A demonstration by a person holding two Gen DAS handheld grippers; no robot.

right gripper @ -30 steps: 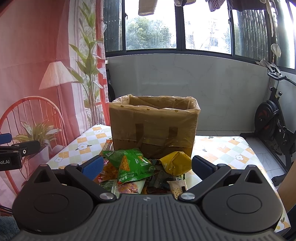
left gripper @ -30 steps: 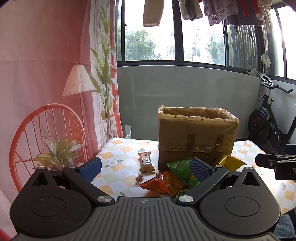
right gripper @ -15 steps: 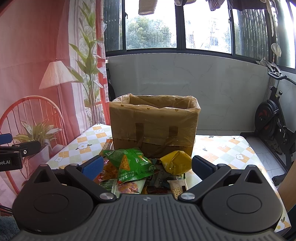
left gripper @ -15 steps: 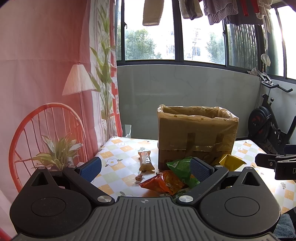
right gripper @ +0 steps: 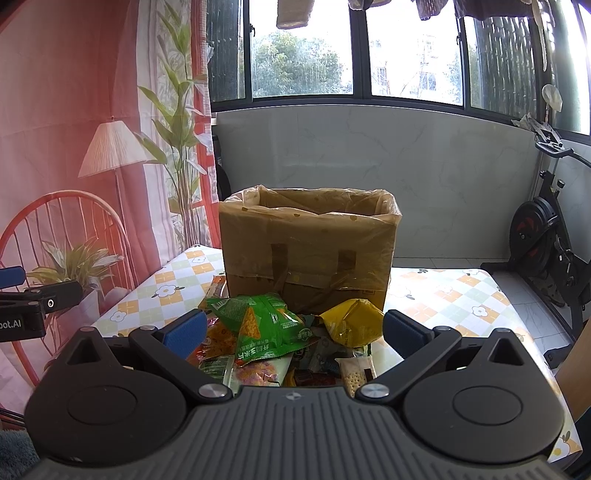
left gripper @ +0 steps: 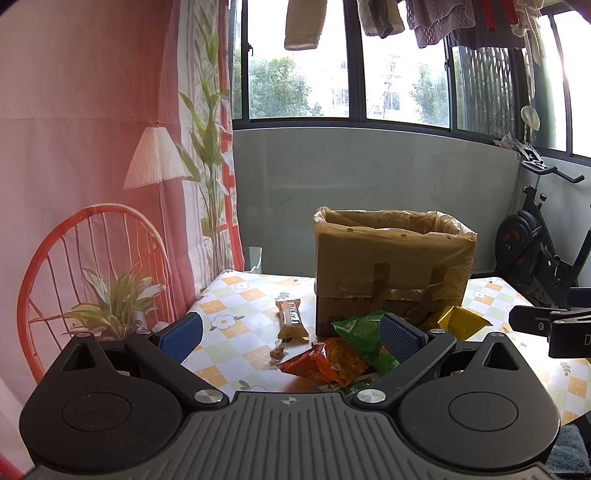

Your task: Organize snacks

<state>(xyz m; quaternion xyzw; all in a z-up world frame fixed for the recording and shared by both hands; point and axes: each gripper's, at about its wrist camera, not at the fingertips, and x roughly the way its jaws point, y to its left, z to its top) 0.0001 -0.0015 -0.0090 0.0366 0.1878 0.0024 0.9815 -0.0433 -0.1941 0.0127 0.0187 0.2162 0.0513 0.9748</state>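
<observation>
A cardboard box point(left gripper: 391, 266) point(right gripper: 308, 254) lined with clear plastic stands open on the checkered table point(left gripper: 236, 314). In front of it lies a pile of snack packets: a green chip bag point(right gripper: 264, 328) point(left gripper: 360, 332), a yellow bag point(right gripper: 352, 321) point(left gripper: 461, 321), an orange bag point(left gripper: 328, 363), a cracker pack point(right gripper: 356, 373). A snack bar point(left gripper: 291, 323) lies apart, left of the box. My left gripper point(left gripper: 291, 334) is open, held above the table short of the pile. My right gripper point(right gripper: 293, 328) is open too, hovering before the green and yellow bags. Neither holds anything.
An exercise bike point(right gripper: 546, 236) stands on the floor to the right of the table. A printed backdrop with a red chair and a lamp point(left gripper: 92, 221) hangs at the left. Laundry point(left gripper: 406, 14) hangs over the window. The table point(right gripper: 450, 299) shows bare cloth right of the box.
</observation>
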